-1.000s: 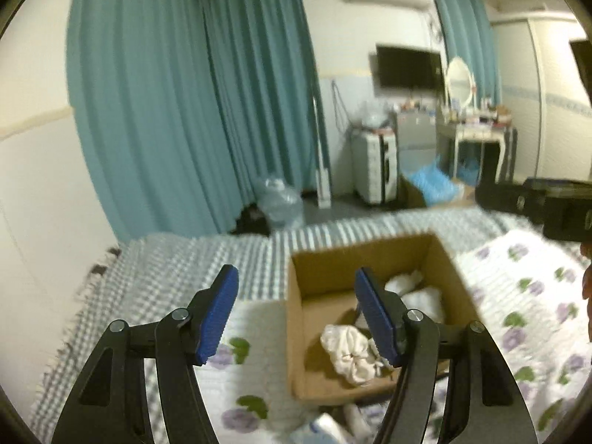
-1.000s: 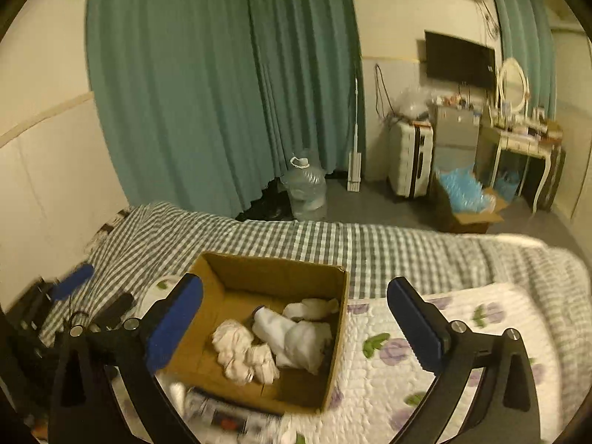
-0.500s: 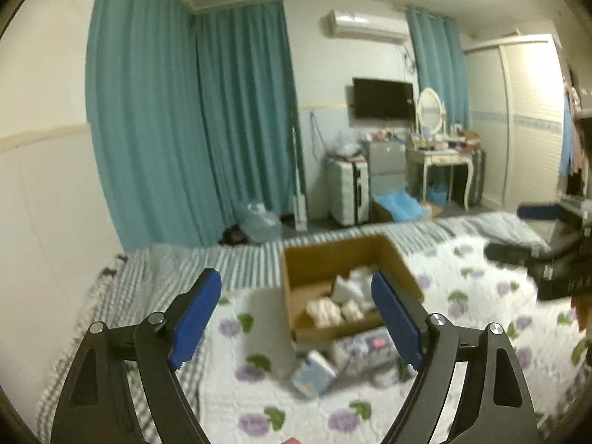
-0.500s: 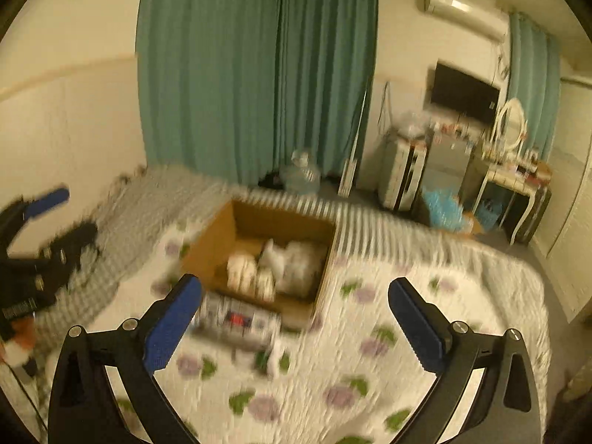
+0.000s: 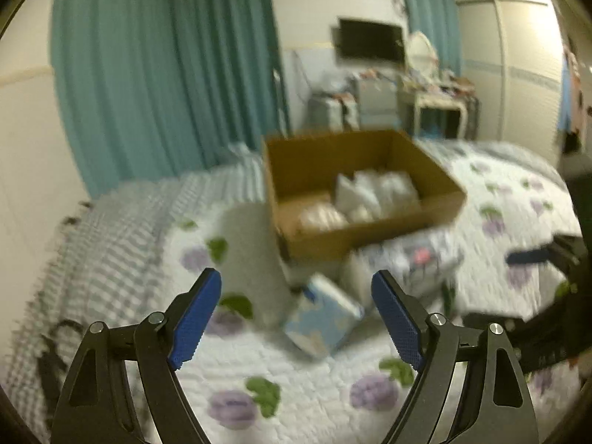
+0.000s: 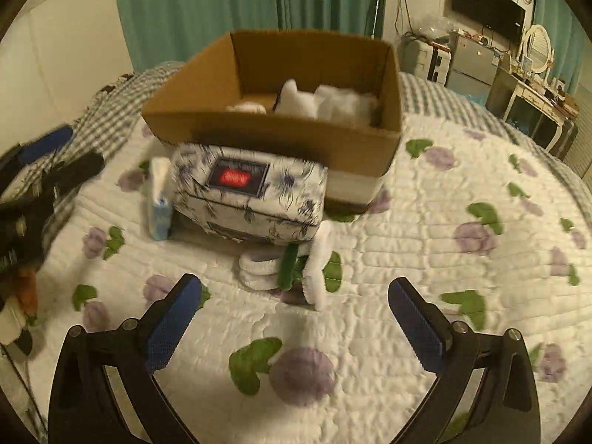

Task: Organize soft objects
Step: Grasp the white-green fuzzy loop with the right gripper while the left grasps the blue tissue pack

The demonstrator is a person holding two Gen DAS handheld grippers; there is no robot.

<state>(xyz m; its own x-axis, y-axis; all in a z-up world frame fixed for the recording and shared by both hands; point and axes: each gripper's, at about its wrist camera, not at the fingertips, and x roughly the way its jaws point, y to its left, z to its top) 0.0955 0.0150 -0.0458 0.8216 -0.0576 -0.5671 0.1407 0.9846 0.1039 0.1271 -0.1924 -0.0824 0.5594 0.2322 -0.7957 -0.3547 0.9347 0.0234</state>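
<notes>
1. While both tools are held above the quilted bedspread [image 6: 425,229], the right gripper [image 6: 294,318] is seen with its blue pads spread wide and nothing between them.
2. Just ahead of that gripper, a small stack of white and green fabric items [image 6: 285,264] is seen lying on the quilt — apart from the pads, not touched.
3. Behind the stack, a patterned tissue pack [image 6: 248,196] is set against the front wall of the cardboard box [image 6: 273,133], with a slim blue-and-white pack [image 6: 160,199] upright at its left side.
4. White soft items [image 6: 325,103] are seen inside the box.
5. The left gripper [image 5: 296,318] is likewise held wide open and empty; a light blue pack [image 5: 322,320] lies on the quilt beyond its pads — the view is blurred.
</notes>
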